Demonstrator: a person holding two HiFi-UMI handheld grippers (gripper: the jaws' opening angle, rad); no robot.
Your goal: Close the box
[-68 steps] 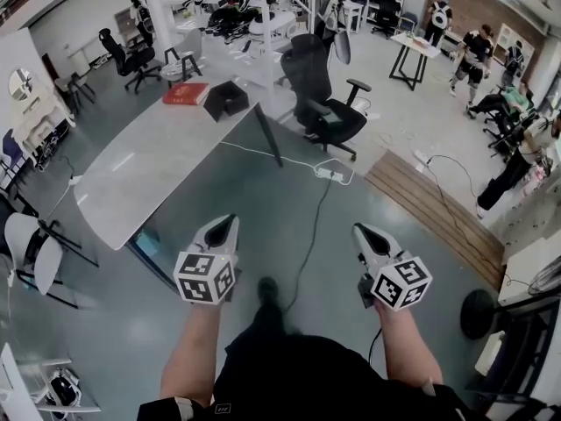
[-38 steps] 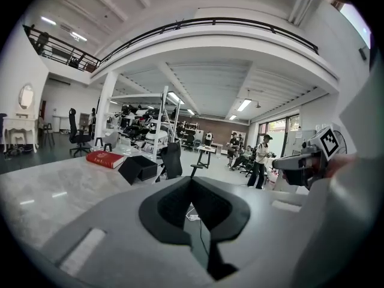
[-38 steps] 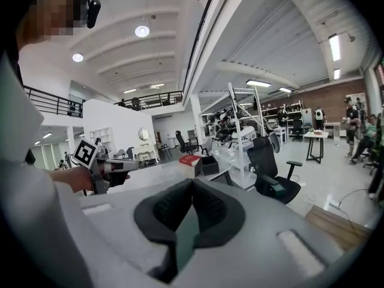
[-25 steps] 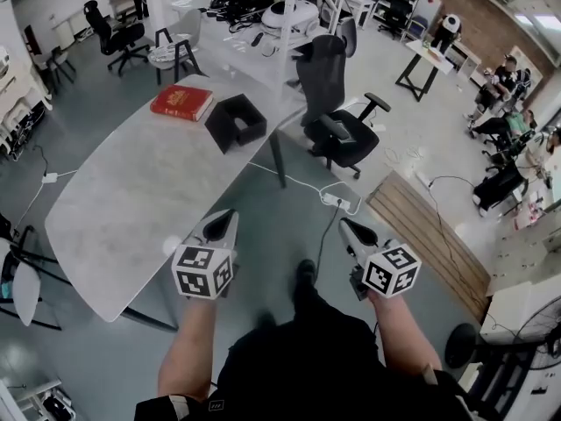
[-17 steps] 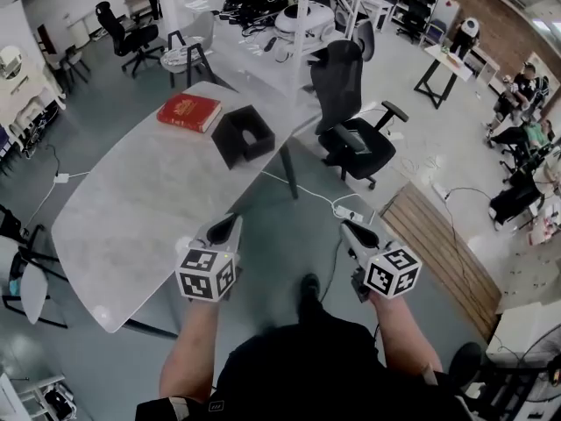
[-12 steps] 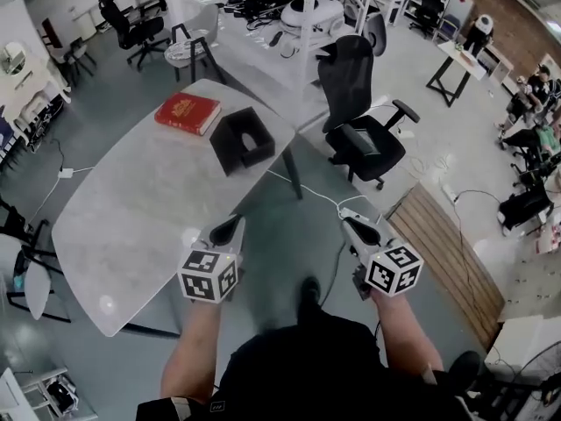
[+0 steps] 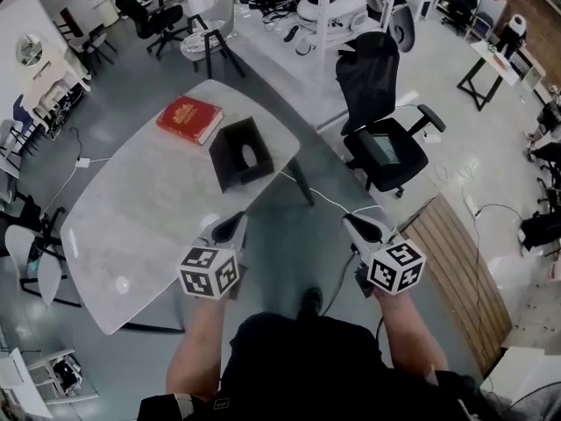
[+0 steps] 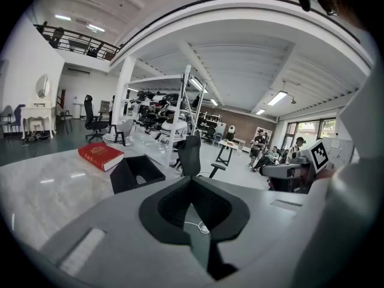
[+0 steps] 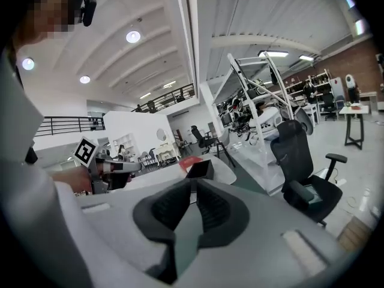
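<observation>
Both grippers, and the person carrying them, have come much closer to the long pale grey marble-patterned table (image 7: 131, 209) than a couple of seconds back, when it lay well ahead across the floor. Its rounded near end now sits right under the left tool.

White, with a marker cube at its back, the left gripper (image 7: 237, 219) hovers over the table's near edge, its tip aimed along the tabletop. Its black pads are clenched together and nothing sits between them. Of the same make, the right gripper (image 7: 347, 220) hangs off the table's right side, above the grey-green floor (image 7: 289, 235), level with its partner and well apart from it. Its jaws are likewise pressed tip to tip, with nothing caught in them.

At the table's far end, close to the right-hand edge, stands the small black square box (image 7: 241, 154), its top open and the dark inside showing. Neither gripper touches it; both are well short of it. Just beside the box, toward the table's far left corner, a red hardcover book (image 7: 189, 118) lies flat. Past the table's far right corner stands a black high-backed office chair (image 7: 383, 139).

From the left gripper view the box appears on the table ahead and left of the closed tips, with the book behind it. From the right gripper view the box sits straight beyond the tips.
</observation>
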